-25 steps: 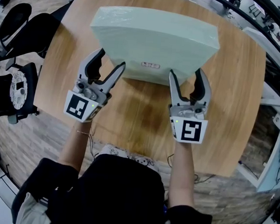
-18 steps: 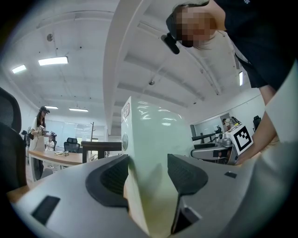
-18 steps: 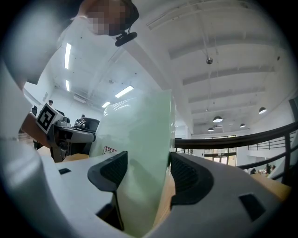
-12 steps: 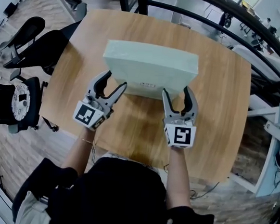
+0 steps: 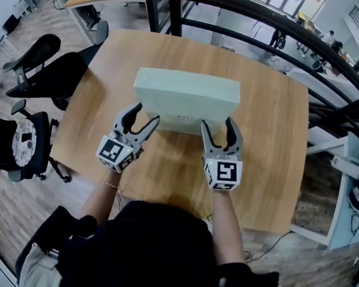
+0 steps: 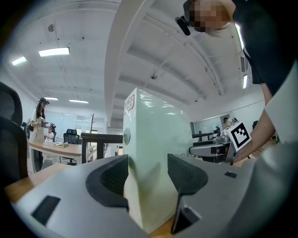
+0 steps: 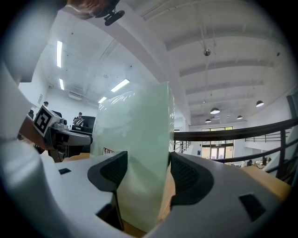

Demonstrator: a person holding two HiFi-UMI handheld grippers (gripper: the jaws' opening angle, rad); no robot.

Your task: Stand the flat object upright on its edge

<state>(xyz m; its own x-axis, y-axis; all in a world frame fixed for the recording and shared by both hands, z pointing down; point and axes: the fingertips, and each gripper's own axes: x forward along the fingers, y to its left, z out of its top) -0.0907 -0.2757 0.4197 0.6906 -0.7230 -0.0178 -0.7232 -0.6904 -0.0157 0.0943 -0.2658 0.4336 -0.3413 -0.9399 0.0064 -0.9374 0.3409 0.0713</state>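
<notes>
The pale green flat box (image 5: 187,88) sits on the wooden table (image 5: 266,146) just above the middle of the head view, its top face and its near face both showing, with a small label (image 5: 184,117) on the near face. The left gripper (image 5: 139,117) reaches in at the box's lower left corner and the right gripper (image 5: 216,127) at its lower right corner, the two well apart with the label between them. In the left gripper view the jaws are spread wide and pinch the box, both dark pads lying against its wrapped sides. The box rises well above them there, and its bottom meets the wood. The right gripper view shows the same kind of hold, with the jaws wide and each pad pressed against a side of the box. Black office chairs (image 5: 43,61) stand off the table's left edge, and a dark railing (image 5: 239,8) curves across the top of the frame.
</notes>
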